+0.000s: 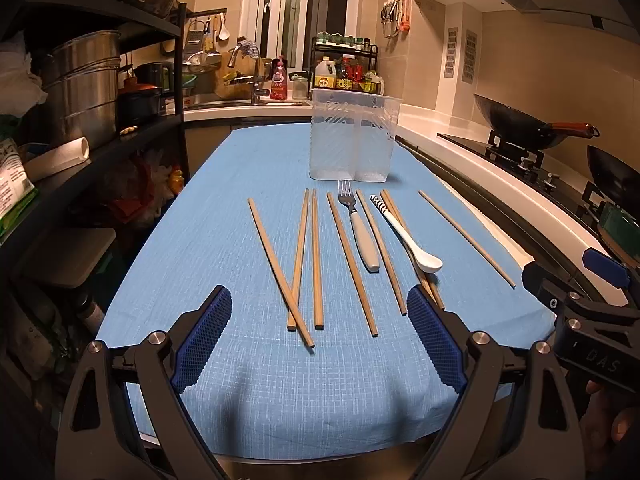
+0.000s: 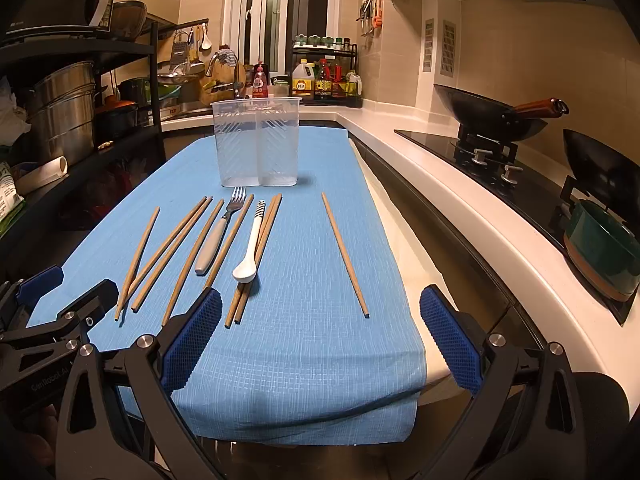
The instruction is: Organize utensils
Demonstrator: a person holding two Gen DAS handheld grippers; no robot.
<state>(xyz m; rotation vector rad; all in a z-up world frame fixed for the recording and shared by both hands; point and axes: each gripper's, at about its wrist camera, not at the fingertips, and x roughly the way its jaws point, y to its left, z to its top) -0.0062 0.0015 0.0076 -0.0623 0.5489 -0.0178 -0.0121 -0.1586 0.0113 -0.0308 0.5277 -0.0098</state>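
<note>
Several wooden chopsticks lie side by side on a blue cloth, with a grey-handled fork and a white spoon among them. One chopstick lies apart at the right. A clear two-part plastic holder stands upright and empty behind them. My left gripper is open and empty, just short of the chopsticks' near ends. My right gripper is open and empty, with the lone chopstick between its fingers' line; the fork, spoon and holder lie ahead to the left.
A black shelf rack with steel pots stands along the left. A white counter with a hob and two woks runs along the right. A sink and bottles are at the back.
</note>
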